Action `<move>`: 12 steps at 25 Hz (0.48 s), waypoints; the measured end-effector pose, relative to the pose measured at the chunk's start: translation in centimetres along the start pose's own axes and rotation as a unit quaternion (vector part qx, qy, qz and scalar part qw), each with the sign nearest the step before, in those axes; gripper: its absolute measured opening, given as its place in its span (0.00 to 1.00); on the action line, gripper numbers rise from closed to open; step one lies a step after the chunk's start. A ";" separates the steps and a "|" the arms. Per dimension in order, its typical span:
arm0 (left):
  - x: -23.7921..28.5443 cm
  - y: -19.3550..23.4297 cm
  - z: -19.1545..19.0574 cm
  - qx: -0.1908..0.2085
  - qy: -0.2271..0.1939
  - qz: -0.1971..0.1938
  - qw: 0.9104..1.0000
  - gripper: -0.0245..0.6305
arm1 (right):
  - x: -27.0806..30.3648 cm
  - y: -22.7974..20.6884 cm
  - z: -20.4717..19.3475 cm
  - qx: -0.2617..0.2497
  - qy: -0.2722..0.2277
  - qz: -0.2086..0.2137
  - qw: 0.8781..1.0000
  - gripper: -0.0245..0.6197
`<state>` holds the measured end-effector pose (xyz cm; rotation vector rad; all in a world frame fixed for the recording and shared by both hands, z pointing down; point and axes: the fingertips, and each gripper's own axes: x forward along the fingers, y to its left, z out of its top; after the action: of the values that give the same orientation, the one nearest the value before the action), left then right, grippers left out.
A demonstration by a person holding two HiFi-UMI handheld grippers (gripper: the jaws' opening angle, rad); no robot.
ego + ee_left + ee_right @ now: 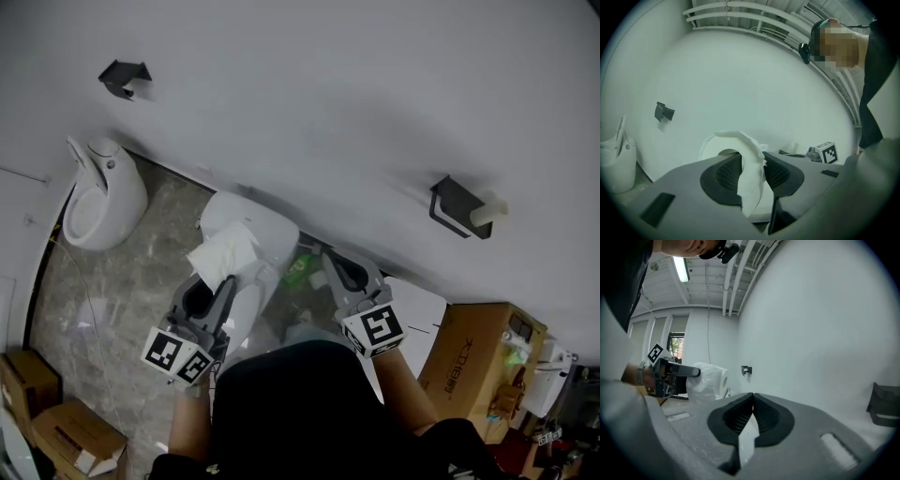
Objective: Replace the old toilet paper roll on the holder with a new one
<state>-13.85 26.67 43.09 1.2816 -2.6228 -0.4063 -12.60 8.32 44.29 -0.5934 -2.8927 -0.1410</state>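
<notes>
My left gripper (223, 283) is shut on a new white toilet paper roll (246, 234), held level out toward the white wall. In the left gripper view the roll (723, 149) sits just past the jaws (750, 164), with its loose tail pinched between the pads. To its right, my right gripper (333, 260) is shut and empty; its pads meet (752, 399). A black wall holder (457, 206) at the right carries a beige, nearly bare old roll (488, 211). Its edge shows in the right gripper view (884, 404).
A second black holder (123, 77) is on the wall at upper left. A white floor fixture (105, 195) stands on the marble floor at left. Cardboard boxes (58, 427) lie at lower left, a brown box (480, 361) at lower right, a green bottle (298, 270) by the wall.
</notes>
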 end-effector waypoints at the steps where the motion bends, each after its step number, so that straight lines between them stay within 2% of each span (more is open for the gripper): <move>1: 0.9 -0.2 0.2 0.000 -0.001 0.005 1.000 0.25 | 0.2 -1.0 0.1 0.001 0.000 0.004 1.000 0.04; 7: 5.7 -1.4 0.8 0.002 -0.006 0.021 1.000 0.25 | 0.8 -6.6 0.7 0.004 -0.008 0.014 1.000 0.04; 12: 8.4 -2.5 0.9 -0.001 -0.003 0.013 1.000 0.25 | 0.5 -9.7 0.9 0.008 -0.011 0.006 1.000 0.04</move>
<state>-17.37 18.62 41.83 1.2468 -2.6412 -0.4086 -17.08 -0.26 42.94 -0.6129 -2.9085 -0.1111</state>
